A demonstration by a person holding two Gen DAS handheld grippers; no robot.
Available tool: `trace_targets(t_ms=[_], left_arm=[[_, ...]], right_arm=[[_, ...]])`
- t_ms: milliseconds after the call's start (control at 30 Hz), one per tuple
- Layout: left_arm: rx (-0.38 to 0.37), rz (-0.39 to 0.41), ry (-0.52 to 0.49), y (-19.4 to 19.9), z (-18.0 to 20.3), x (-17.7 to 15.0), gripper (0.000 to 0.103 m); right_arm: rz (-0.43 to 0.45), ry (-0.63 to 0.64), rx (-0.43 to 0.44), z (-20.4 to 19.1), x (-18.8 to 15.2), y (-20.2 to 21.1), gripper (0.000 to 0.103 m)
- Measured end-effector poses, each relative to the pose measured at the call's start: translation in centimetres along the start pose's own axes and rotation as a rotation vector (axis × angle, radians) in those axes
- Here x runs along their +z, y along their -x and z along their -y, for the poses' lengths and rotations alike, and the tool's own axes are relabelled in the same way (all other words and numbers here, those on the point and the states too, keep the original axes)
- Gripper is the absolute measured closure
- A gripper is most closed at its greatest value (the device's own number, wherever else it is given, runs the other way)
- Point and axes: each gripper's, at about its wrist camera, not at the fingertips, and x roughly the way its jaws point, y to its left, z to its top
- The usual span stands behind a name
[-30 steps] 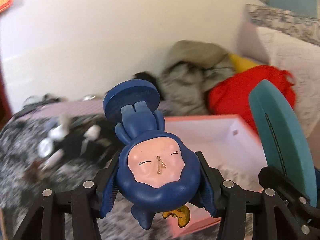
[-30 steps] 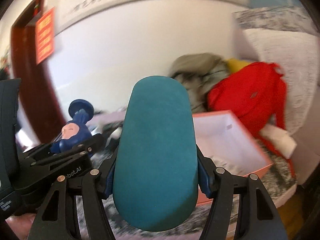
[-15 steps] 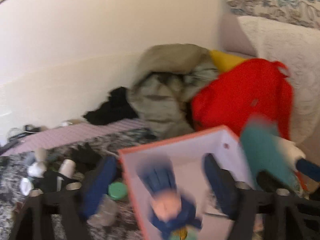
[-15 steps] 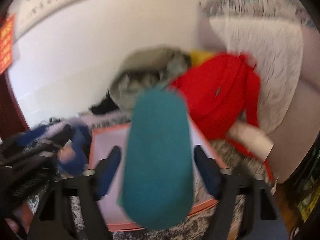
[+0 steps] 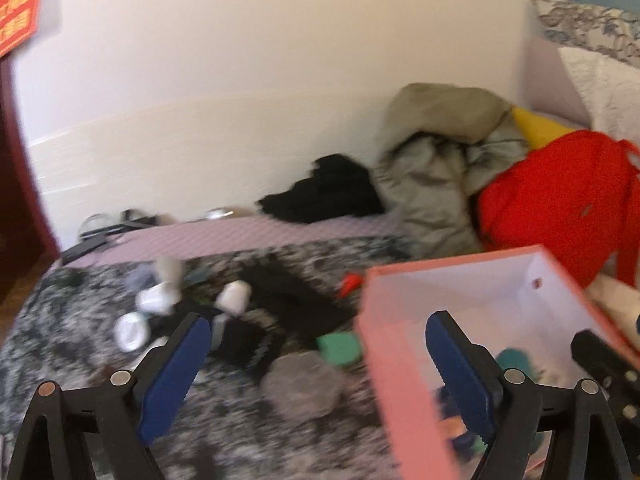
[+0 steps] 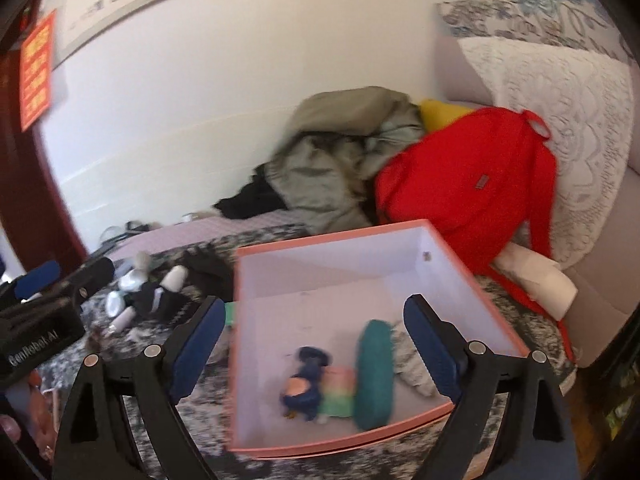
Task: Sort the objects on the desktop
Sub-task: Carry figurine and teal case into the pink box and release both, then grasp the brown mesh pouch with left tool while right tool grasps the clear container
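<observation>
The blue figurine (image 6: 304,386) and the teal case (image 6: 375,372) lay side by side on the pink box (image 6: 472,284) floor, sorted away. Above the box, the right gripper (image 6: 316,350) hung spread and empty; the left gripper (image 5: 318,376) likewise gaped over the near rim, clutter (image 5: 180,308) beyond waiting.

Shallow cardboard box (image 6: 460,264): pink outside, white inside
Oval case (image 6: 374,374): teal
Small figurine (image 6: 306,384): navy blue
Fabric backpack (image 6: 468,188): red
Bedspread (image 5: 72,340): mottled grey-black
</observation>
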Motion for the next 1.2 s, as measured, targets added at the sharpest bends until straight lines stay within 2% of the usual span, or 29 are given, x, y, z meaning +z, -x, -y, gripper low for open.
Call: trace_targets(t_ms=[233, 433, 533, 633, 733, 833, 1067, 1200], left_arm=[[0.158, -0.065, 0.058, 0.4, -8.9, -3.6, 0.012], [0.270, -0.152, 0.137, -1.6, -16.9, -7.3, 0.012], [0.296, -0.199, 0.168, -3.0, -20.1, -8.8, 0.012], [0.286, -0.225, 0.181, -4.5, -22.4, -10.0, 0.012], [0.257, -0.250, 0.174, -7.0, -24.2, -11.3, 0.012], [0.248, -0.313, 0.134, -9.8, -24.9, -11.8, 0.012], [0.165, -0.391, 0.125, -14.3, -24.5, -12.6, 0.012], [0.177, -0.415, 0.057, -16.6, -23.4, -13.0, 0.012]], right_arm=[[-0.026, 0.103, 0.119, -8.3, -1.7, -0.9, 0.008], [-0.076, 0.246, 0.209, -16.4, -4.3, -3.2, 0.008], [-0.116, 0.302, 0.245, -19.5, -5.9, -5.3, 0.008], [-0.209, 0.294, 0.267, -21.3, -7.5, -8.8, 0.008], [-0.323, 0.245, 0.220, -21.9, -9.2, -13.1, 0.008], [-0.407, 0.203, 0.138, -21.8, -10.8, -17.1, 0.008], [-0.473, 0.146, 0.044, -20.7, -12.1, -21.3, 0.008], [-0.485, 0.159, -0.002, -20.2, -12.4, -22.6, 0.008]])
